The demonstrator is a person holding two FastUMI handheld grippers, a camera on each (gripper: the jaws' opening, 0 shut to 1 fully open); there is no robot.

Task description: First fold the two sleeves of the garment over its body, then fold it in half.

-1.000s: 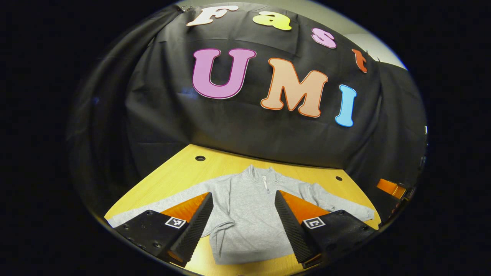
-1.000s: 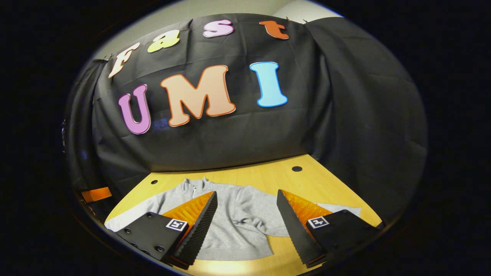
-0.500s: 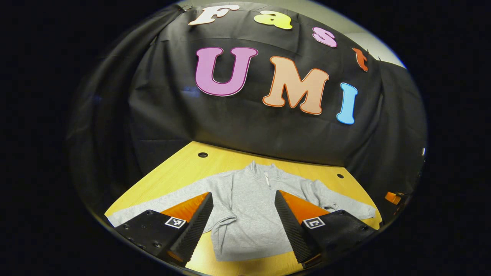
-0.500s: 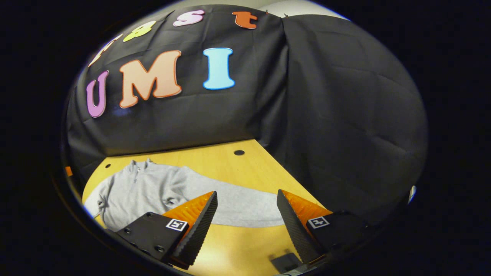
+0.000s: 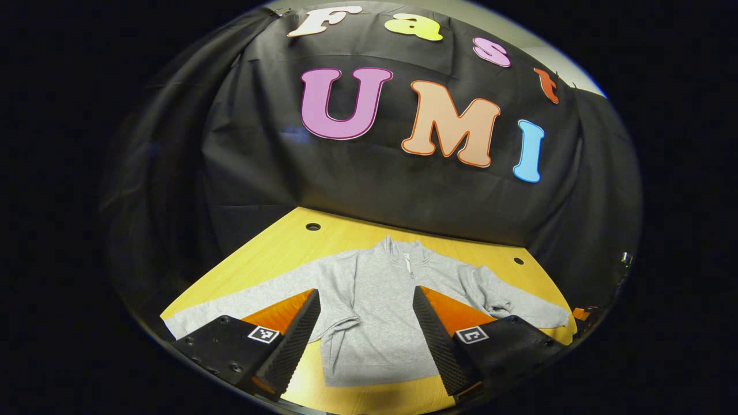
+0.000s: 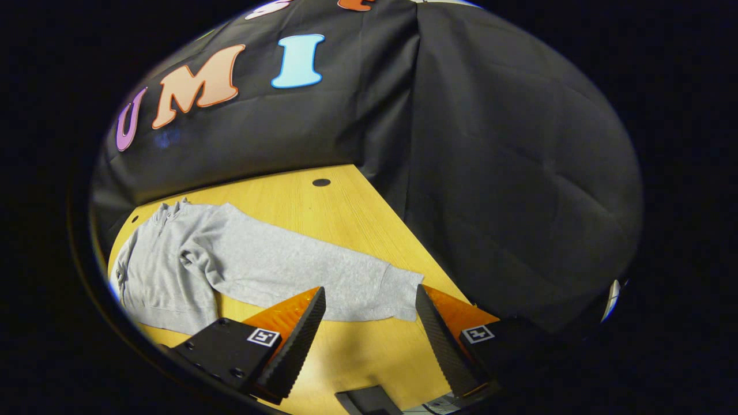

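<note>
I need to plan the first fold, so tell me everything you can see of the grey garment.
The grey garment is a long-sleeved pullover of soft, fleecy-looking knit with a stand-up collar and a short zip at the neck. It lies flat, front up, on the wooden table, collar toward the booth's wall, both sleeves spread outward and unfolded, with slight bunching at the armpits. Only the table touches it; neither gripper holds it.
</note>
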